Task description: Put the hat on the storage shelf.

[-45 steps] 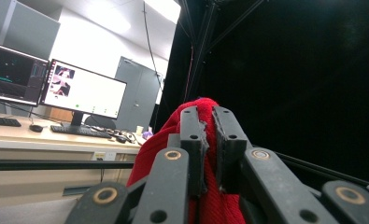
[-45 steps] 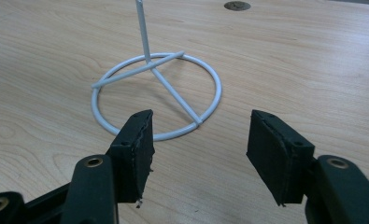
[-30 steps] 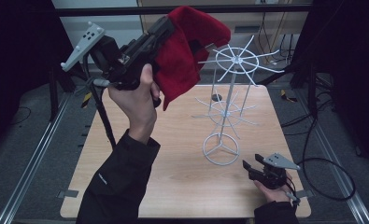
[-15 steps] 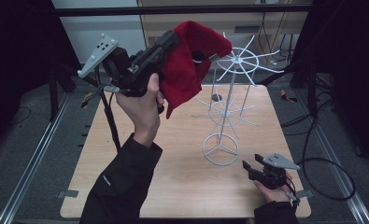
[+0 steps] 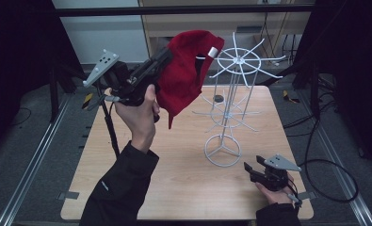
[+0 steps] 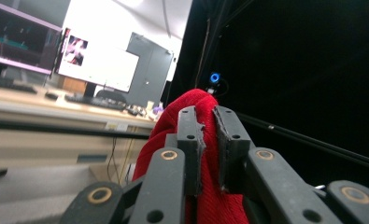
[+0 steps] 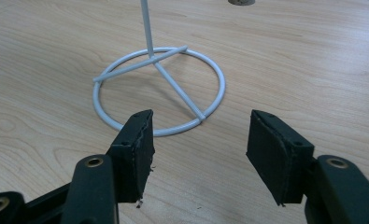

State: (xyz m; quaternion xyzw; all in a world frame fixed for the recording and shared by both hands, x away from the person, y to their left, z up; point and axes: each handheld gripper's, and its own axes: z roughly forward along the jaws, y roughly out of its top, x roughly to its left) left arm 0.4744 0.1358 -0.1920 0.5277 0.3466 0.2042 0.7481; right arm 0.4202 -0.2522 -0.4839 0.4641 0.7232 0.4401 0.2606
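Observation:
A red knitted hat (image 5: 186, 70) hangs high above the table, held by my left gripper (image 5: 167, 55), which is shut on its fabric. In the left gripper view the jaws pinch the red hat (image 6: 210, 186) between them. The hat's right edge is close to the top spokes of a white wire rack (image 5: 238, 61); whether they touch I cannot tell. My right gripper (image 5: 250, 170) rests open on the table near the front right, just in front of the rack's ring base (image 5: 222, 150). The ring base (image 7: 159, 93) lies beyond the right gripper's (image 7: 198, 140) open jaws.
The wooden table (image 5: 141, 188) has black frame posts and dark curtains around it. A small dark round thing (image 5: 217, 98) lies on the table behind the rack. Cables (image 5: 325, 165) trail on the floor at the right.
My left gripper has carried the red hat to the right, closer to the top of the wire rack. The right gripper has stayed still on the table.

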